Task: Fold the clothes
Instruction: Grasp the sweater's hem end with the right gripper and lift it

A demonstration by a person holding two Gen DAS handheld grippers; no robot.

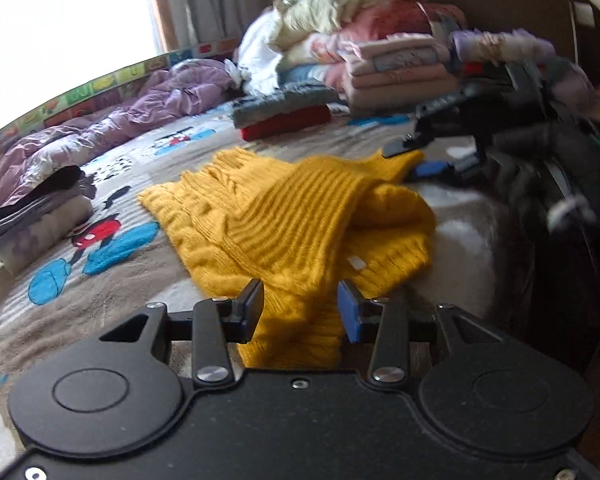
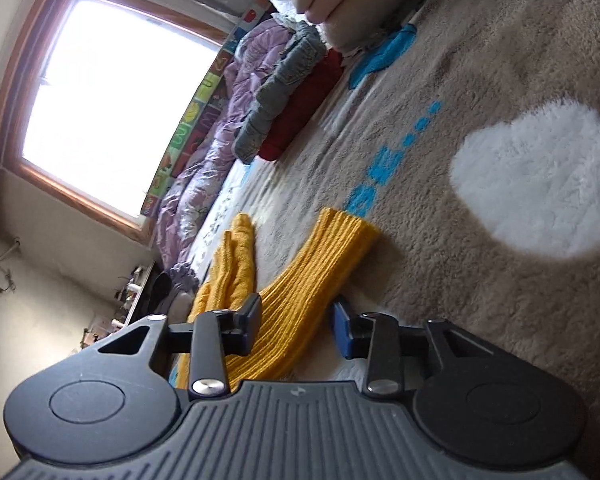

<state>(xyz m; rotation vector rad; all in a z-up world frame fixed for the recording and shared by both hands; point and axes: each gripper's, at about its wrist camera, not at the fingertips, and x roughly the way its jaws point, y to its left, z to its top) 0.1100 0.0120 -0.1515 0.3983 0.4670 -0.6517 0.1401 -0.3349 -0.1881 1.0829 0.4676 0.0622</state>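
Note:
A mustard-yellow knitted sweater (image 1: pixel 296 224) lies partly folded on a cartoon-print blanket (image 1: pixel 112 280) on the bed, a ribbed sleeve laid across its body. My left gripper (image 1: pixel 300 308) is open, its fingers either side of the sweater's near edge, gripping nothing. In the left wrist view my right gripper (image 1: pixel 440 156) shows blurred at the sweater's far right corner. In the right wrist view, which is tilted, the right gripper (image 2: pixel 296 326) is open over the ribbed sleeve (image 2: pixel 316 280), holding nothing.
Folded piles stand around: grey and red garments (image 1: pixel 284 114), a tall pink stack (image 1: pixel 396 68), a grey-and-black pile (image 1: pixel 40 216) at left. A purple quilt (image 1: pixel 112 132) lies along the far edge under a window (image 2: pixel 112 108). Dark clothing (image 1: pixel 548 184) is heaped at right.

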